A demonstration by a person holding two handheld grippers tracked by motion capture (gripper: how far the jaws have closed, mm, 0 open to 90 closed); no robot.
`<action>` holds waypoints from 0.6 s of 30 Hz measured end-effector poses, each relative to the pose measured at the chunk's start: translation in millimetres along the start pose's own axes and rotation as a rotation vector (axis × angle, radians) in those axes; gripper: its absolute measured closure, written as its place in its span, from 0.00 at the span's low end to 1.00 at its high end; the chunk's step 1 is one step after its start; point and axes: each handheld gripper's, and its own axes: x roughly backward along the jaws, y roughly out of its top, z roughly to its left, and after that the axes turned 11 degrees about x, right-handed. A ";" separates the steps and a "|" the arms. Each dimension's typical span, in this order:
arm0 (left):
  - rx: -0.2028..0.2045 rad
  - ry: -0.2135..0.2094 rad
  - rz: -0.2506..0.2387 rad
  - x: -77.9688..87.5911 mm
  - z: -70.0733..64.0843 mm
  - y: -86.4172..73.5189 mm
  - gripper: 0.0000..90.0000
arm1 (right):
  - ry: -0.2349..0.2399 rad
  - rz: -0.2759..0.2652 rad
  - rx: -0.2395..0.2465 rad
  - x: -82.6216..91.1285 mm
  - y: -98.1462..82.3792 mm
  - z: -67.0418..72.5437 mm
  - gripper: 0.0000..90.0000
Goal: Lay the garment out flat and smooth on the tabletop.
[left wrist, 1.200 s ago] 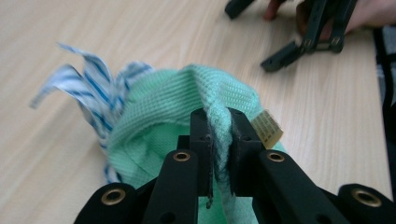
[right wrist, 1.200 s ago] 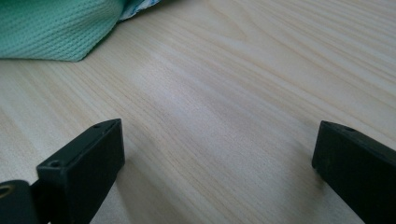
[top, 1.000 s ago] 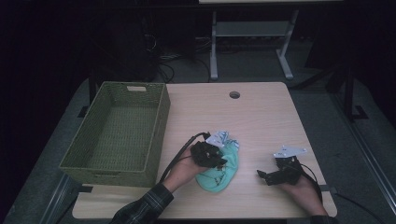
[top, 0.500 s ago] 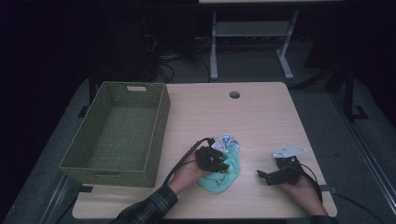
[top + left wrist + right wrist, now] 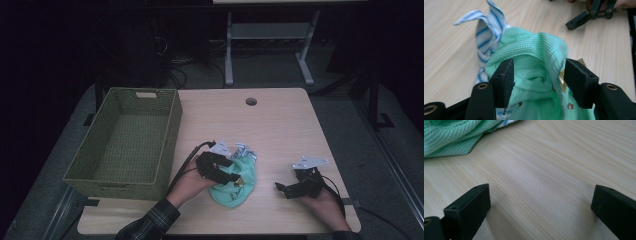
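Observation:
A mint-green knitted cloth (image 5: 237, 185) lies crumpled near the table's front edge, with a blue-and-white striped cloth (image 5: 244, 150) tucked against its far side. My left gripper (image 5: 226, 176) sits on top of the green cloth (image 5: 536, 57). Its jaws have just been opening and now stand apart around a raised fold without squeezing it. The striped cloth (image 5: 484, 32) sticks up beyond the left jaw. My right gripper (image 5: 283, 189) rests low on the bare wood to the right, with its jaws (image 5: 541, 195) wide open and nothing between them.
A green woven basket (image 5: 170, 130), empty, stands along the left side of the wooden table (image 5: 280, 130). A round cable hole (image 5: 251, 101) sits near the table's far edge. A metal stand and cables are on the dark floor beyond.
The left gripper's jaws have spread apart over the green cloth, and that hand has shifted a little. The right gripper has stayed where it was.

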 end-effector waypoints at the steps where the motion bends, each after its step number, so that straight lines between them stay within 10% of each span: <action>1: -0.001 0.002 -0.005 4.1 0.0 -1.0 0.47 | 0.000 0.000 0.000 0.0 0.0 0.0 0.02; 18: 0.028 -0.006 0.028 35.6 -7.0 -37.5 0.90 | 0.000 0.000 0.000 0.0 0.0 0.0 0.02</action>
